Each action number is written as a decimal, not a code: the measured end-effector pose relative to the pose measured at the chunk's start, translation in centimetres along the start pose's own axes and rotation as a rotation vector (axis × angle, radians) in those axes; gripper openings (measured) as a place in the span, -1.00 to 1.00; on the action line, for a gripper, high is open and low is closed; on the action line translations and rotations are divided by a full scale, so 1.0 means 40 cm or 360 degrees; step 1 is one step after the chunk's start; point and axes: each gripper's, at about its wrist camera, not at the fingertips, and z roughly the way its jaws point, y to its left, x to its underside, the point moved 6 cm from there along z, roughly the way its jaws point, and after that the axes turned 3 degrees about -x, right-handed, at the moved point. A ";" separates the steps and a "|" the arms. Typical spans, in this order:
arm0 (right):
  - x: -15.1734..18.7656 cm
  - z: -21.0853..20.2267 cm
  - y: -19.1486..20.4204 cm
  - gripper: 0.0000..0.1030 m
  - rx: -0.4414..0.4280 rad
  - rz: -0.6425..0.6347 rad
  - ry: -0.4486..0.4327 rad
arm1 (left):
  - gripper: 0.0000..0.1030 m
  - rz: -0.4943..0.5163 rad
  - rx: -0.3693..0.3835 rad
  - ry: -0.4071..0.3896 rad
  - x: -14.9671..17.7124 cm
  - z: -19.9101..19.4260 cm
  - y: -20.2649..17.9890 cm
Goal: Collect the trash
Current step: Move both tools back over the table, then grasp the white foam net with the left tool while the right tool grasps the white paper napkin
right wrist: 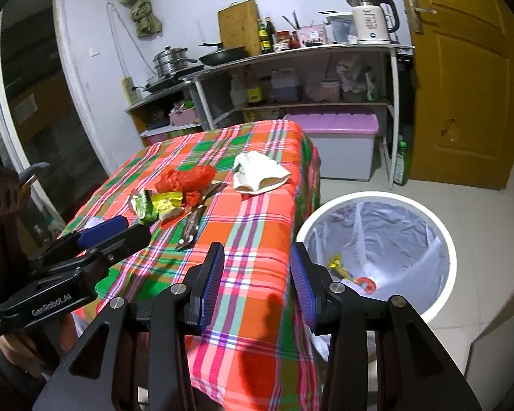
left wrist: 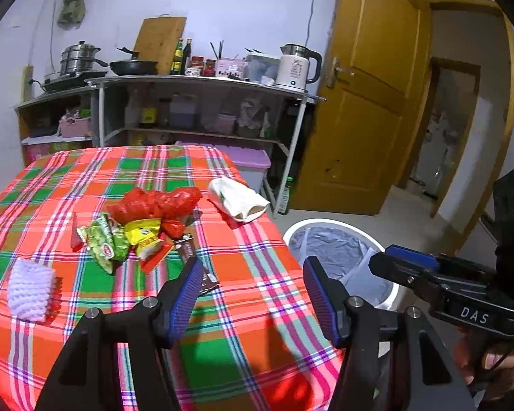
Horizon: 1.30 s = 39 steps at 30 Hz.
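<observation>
Trash lies on the plaid-covered table [left wrist: 257, 311]: a red plastic bag [left wrist: 154, 203], a green wrapper [left wrist: 104, 243], a yellow wrapper [left wrist: 144, 236], a brown wrapper [left wrist: 192, 260], a white crumpled bag [left wrist: 238, 198] and a purple foam net [left wrist: 31, 289]. My left gripper [left wrist: 253, 263] hovers open over the table's near right part, with nothing between its fingers. My right gripper [right wrist: 257, 250] is open and empty above the table's right edge, beside the white lined bin [right wrist: 450, 257]. A yellow wrapper and a red scrap [right wrist: 354, 275] lie inside the bin.
Behind the table stands a metal shelf [left wrist: 202, 80] with a kettle [left wrist: 296, 66], pans and bottles. A purple-lidded storage box [right wrist: 335, 137] sits under it. A yellow door [left wrist: 366, 102] stands open on the right, and a green bottle [right wrist: 401, 162] stands on the tiled floor.
</observation>
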 end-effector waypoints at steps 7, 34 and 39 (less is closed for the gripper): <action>-0.003 0.030 0.019 -0.20 -0.0016 -0.0016 0.0030 | 0.17 -0.0023 -0.0045 0.0013 0.013 -0.002 0.041; -0.042 0.190 0.102 -0.20 -0.0087 -0.0164 0.0149 | 0.18 -0.0240 -0.0451 -0.0015 0.033 -0.033 0.365; -0.052 0.218 0.103 -0.09 -0.0090 -0.0172 0.0161 | 0.32 -0.0277 -0.0566 -0.0015 0.039 -0.038 0.442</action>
